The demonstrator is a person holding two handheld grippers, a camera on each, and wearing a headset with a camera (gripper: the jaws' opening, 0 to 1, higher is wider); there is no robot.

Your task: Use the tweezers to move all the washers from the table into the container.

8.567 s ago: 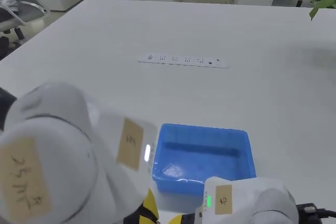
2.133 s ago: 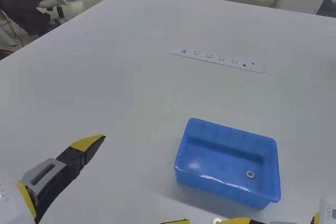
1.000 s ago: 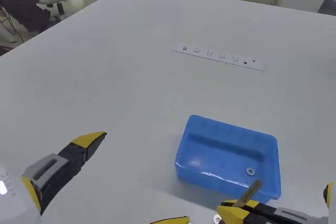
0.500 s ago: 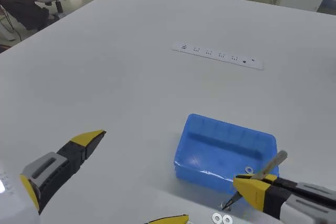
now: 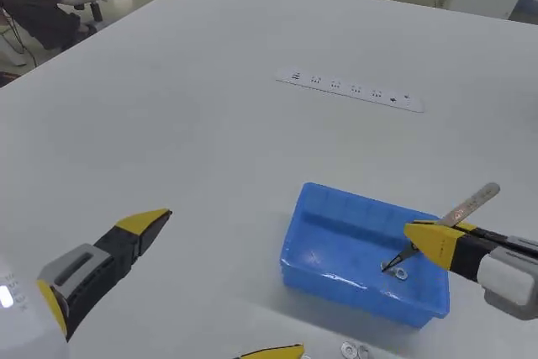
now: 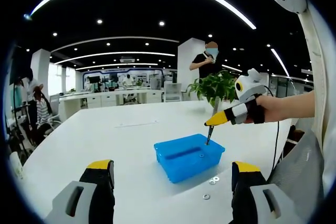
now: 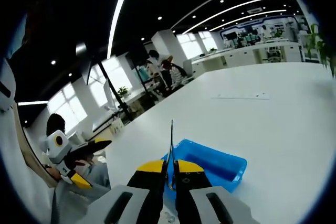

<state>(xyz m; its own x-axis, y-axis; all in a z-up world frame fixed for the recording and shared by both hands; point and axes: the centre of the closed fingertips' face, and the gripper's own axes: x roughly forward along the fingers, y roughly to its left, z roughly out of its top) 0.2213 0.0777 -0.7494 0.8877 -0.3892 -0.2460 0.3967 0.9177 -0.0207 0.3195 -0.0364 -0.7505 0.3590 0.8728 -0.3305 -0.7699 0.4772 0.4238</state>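
Yellow-tipped right gripper point(image 5: 417, 235) fingers point(image 7: 152, 167) clamp tweezers point(image 5: 476, 201) over blue container point(image 5: 328, 208).

You will find no word, number or label here that can be read. The small marks along the power strip point(image 5: 349, 91) are too fine for you to make out.

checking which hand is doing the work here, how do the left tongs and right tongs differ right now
The left tongs stand wide open and empty; the right tongs are shut on the tweezers. The left tongs hover over the table to one side of the blue container; the right tongs reach over it, with the tweezer tips down inside. Both have black jaws with yellow tips.
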